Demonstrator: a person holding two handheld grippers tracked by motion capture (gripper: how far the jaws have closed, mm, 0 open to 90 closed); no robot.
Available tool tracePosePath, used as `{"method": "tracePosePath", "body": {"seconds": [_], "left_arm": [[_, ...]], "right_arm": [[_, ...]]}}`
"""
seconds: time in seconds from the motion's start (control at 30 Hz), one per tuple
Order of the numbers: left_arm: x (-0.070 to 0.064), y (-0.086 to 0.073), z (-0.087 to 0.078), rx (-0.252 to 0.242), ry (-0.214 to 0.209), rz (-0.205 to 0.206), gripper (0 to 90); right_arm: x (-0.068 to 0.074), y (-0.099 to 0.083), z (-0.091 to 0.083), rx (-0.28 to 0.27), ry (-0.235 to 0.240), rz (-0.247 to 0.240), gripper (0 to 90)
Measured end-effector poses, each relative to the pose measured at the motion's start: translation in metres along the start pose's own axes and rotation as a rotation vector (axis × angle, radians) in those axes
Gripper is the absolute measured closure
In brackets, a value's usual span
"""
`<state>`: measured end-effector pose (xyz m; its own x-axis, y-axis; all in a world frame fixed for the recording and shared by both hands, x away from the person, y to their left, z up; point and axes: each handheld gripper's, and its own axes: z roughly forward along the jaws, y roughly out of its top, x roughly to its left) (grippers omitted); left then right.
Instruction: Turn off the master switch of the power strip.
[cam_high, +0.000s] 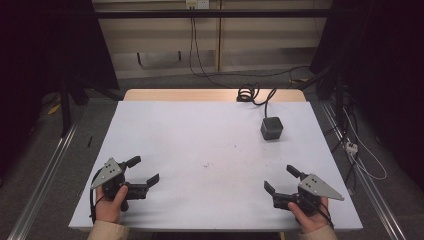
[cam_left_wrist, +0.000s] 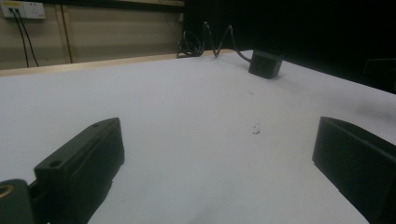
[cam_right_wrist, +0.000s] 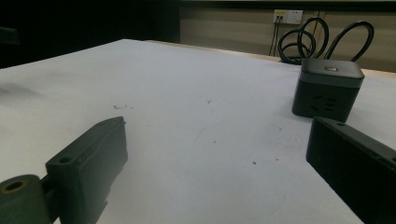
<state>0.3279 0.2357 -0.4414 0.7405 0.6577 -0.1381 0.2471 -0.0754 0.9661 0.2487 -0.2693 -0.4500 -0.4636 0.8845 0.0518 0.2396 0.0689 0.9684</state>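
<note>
Fingers of both grippers spread wide and empty, left gripper (cam_high: 146, 170) and right gripper (cam_high: 280, 179) resting low at the near table (cam_high: 200, 130) edge, black cube (cam_high: 271, 128) far right, cable (cam_high: 250, 93) coiled behind it

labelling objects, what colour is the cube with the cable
Dark grey cube, nearly black; clearest in the right gripper view.

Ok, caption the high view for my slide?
Both grippers, left and right, open, with a black cube socket far right.
</note>
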Motion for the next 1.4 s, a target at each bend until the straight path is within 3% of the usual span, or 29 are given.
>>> {"method": "tracePosePath", "body": {"seconds": [0.43, 0.6, 1.1, 1.4], "left_arm": [[0.000, 0.001, -0.004, -0.032, -0.001, 0.001, 1.8], [0.001, 0.001, -0.005, -0.026, -0.008, 0.008, 1.8], [0.003, 0.000, -0.009, -0.040, -0.004, 0.000, 1.8], [0.004, 0.000, -0.010, -0.043, -0.009, -0.002, 1.8]], "right_arm": [[-0.003, 0.007, 0.007, -0.007, -0.013, -0.013, 6.6], [-0.006, 0.011, 0.016, 0.020, -0.013, -0.022, 6.1], [-0.027, 0.020, 0.031, 0.055, -0.043, 0.007, 6.7], [-0.032, 0.028, 0.042, 0.066, -0.059, 0.022, 6.9]]}}
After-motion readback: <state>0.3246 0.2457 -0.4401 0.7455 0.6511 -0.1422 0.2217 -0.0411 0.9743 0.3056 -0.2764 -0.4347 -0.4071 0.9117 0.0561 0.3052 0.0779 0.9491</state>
